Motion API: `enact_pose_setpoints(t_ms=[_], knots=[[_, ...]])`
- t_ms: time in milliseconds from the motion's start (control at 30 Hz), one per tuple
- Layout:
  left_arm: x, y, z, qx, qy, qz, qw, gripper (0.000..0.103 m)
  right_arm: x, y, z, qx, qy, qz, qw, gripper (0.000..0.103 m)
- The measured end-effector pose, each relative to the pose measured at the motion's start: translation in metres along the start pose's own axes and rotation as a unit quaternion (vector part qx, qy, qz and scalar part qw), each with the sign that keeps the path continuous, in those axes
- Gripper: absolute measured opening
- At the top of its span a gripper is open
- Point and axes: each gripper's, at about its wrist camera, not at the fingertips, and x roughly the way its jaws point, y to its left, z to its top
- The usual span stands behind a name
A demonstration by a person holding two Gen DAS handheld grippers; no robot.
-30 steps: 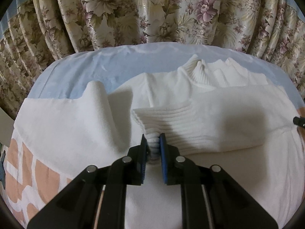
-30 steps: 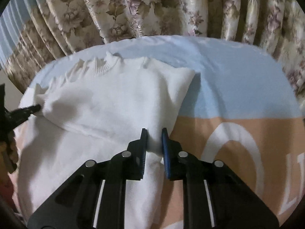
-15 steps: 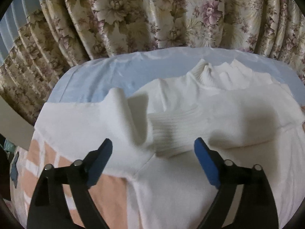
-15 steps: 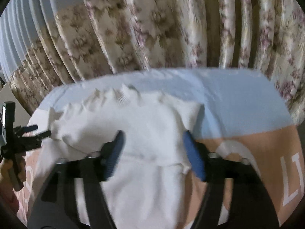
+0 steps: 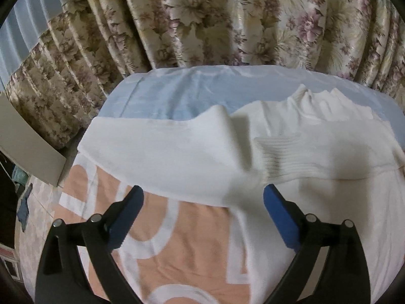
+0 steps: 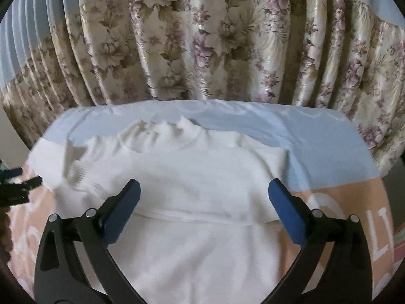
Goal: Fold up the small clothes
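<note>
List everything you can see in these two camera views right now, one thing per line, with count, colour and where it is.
sweater: one, white, lying on the bed cover, right sleeve folded across the chest, left sleeve out to the side
ribbed cuff: one, white, on the sweater's chest
bed cover: one, peach with white letters and a pale blue band, under the sweater
curtain: one, cream with floral print, behind the bed
left gripper: one, black with blue pads, open, nothing between them
right gripper: one, black with blue pads, open above the sweater
</note>
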Motion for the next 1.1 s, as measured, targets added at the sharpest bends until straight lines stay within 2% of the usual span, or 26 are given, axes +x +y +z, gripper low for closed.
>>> enact_pose_setpoints(t_ms=[67, 267, 433, 600, 733, 800, 867, 933, 1000, 1067, 1100], knots=[[-0.001, 0.014, 0.001, -0.011, 0.001, -0.007, 0.9999, 0.096, -0.001, 0.006, 0.004, 0.000, 0.000, 0.003, 1.000, 0.100], [0.009, 0.056, 0.002, -0.019, -0.001, 0.014, 0.9997, 0.096, 0.001, 0.022, 0.007, -0.023, -0.018, -0.018, 0.999, 0.100], [0.028, 0.094, 0.001, -0.030, -0.001, 0.020, 0.9993, 0.096, 0.014, 0.017, 0.006, -0.018, -0.007, -0.032, 0.999, 0.100], [0.052, 0.138, 0.009, -0.073, -0.008, 0.019, 0.9971, 0.096, 0.027, 0.016, 0.000, -0.012, 0.006, -0.041, 0.999, 0.100], [0.074, 0.174, 0.023, -0.111, -0.013, 0.033, 0.9932, 0.096, 0.036, 0.020, -0.002, -0.019, 0.014, -0.041, 0.999, 0.100], [0.084, 0.189, 0.028, -0.130, -0.012, 0.034, 0.9909, 0.091, 0.039, 0.023, -0.003, -0.031, 0.018, -0.044, 0.998, 0.100], [0.097, 0.203, 0.035, -0.149, 0.001, 0.018, 0.9887, 0.077, 0.041, 0.025, -0.002, -0.039, 0.018, -0.047, 0.998, 0.100], [0.109, 0.212, 0.038, -0.166, 0.009, 0.010, 0.9860, 0.071, 0.042, 0.027, -0.003, -0.050, 0.017, -0.051, 0.997, 0.100], [0.119, 0.216, 0.038, -0.183, 0.018, 0.004, 0.9829, 0.071, 0.043, 0.028, -0.003, -0.055, 0.016, -0.053, 0.997, 0.100], [0.122, 0.215, 0.038, -0.185, 0.017, 0.008, 0.9826, 0.069, 0.043, 0.027, -0.003, -0.058, 0.015, -0.055, 0.997, 0.100], [0.122, 0.212, 0.039, -0.181, 0.013, 0.010, 0.9834, 0.065, 0.042, 0.025, -0.002, -0.058, 0.014, -0.056, 0.997, 0.100]])
